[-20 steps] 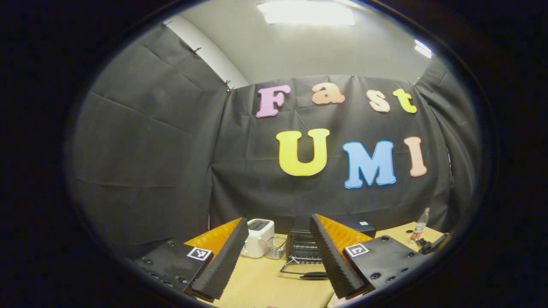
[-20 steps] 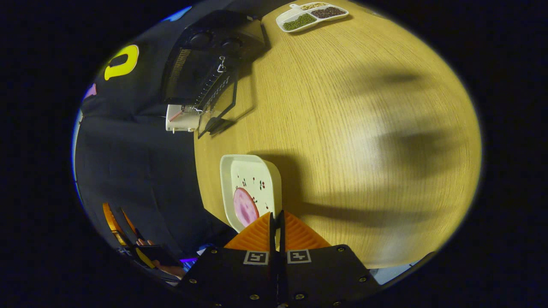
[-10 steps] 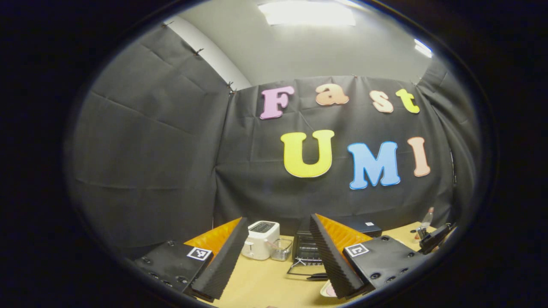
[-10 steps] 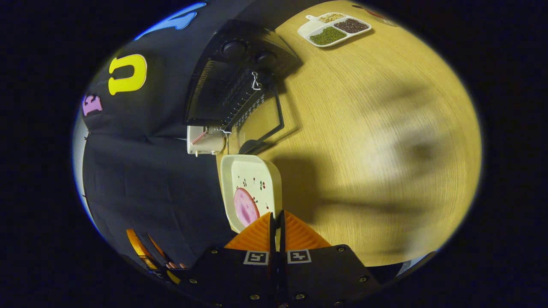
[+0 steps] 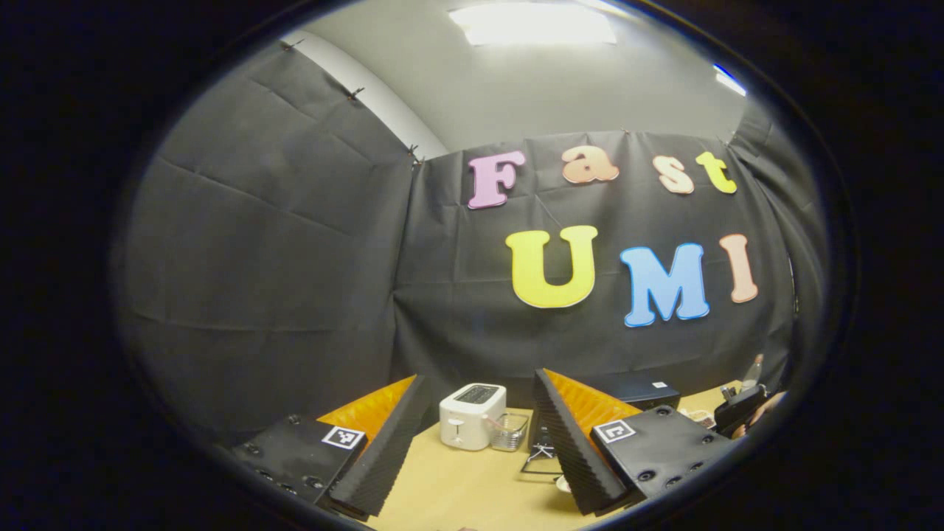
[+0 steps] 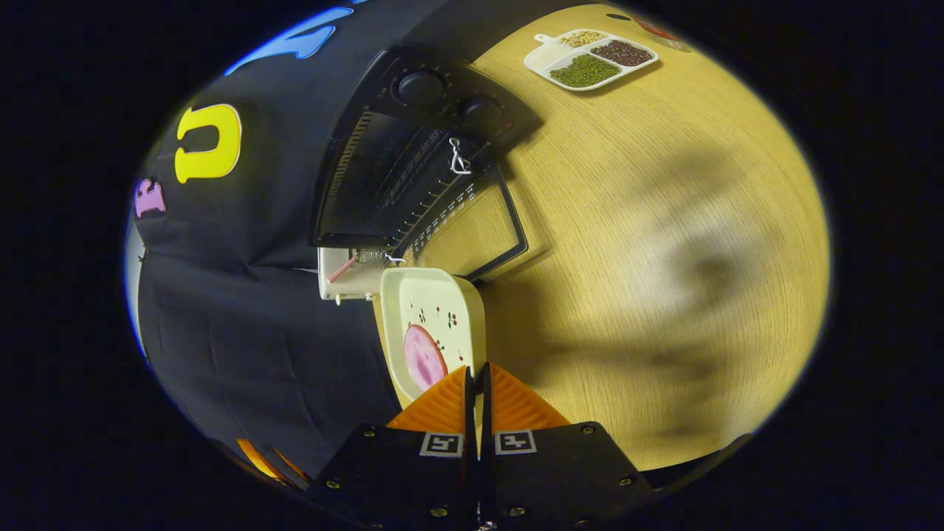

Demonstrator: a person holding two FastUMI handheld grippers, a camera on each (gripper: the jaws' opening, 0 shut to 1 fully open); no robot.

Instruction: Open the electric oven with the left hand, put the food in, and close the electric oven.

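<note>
Black cloth walls [image 5: 295, 280] close the booth at the far side and on the left. Grey ceiling [image 5: 560, 88] above, with a lit panel [image 5: 531, 15]. White beam [image 5: 369, 96] upper left. Light wood-grain worktop [image 6: 649, 243], blurred shadows across it.

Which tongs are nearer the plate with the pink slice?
Right. The right tongs are shut on the plate at its rim, carrying it toward the open oven. The left tongs are open, apart from it.
</note>
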